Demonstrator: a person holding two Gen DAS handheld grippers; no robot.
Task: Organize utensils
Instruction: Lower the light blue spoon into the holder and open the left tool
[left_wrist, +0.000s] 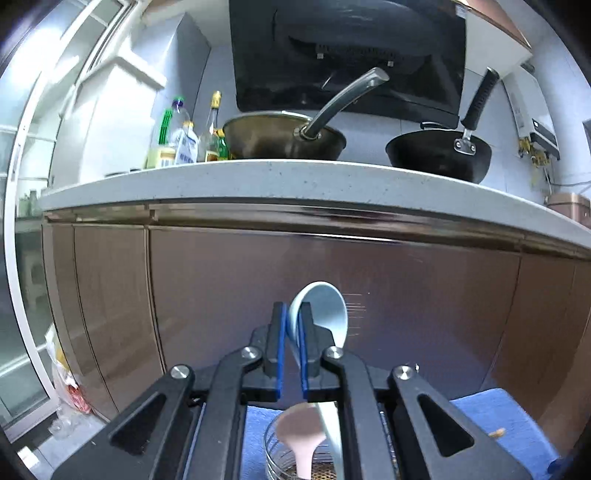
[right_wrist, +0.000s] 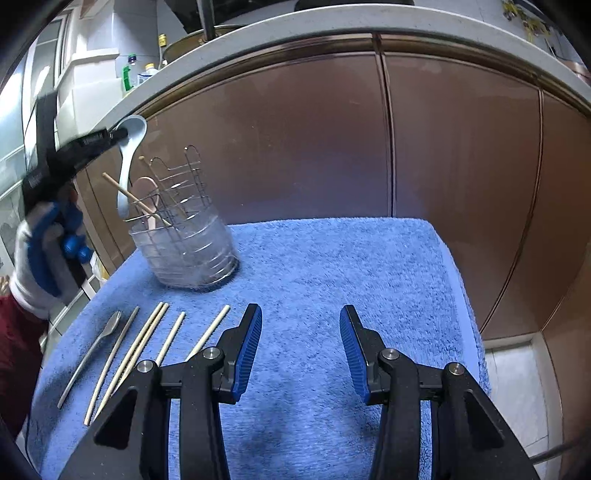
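Up above the round wire utensil holder (right_wrist: 181, 221), my left hand-held gripper (left_wrist: 291, 325) pinches the pale blue ceramic spoon's (left_wrist: 325, 310) bowl; my right hand-held gripper (right_wrist: 301, 347) hangs spread over the blue towel (right_wrist: 332, 277).

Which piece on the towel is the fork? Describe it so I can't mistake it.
On the blue towel, look at the row of utensils lying near its left edge, in front of the wire utensil holder. The fork is leftmost: grey, curved, with tines, unlike the straight pale chopsticks beside it.

Two spoons (right_wrist: 130, 162), seven chopsticks (right_wrist: 207, 334), one fork (right_wrist: 92, 354), one holder (right_wrist: 184, 236).
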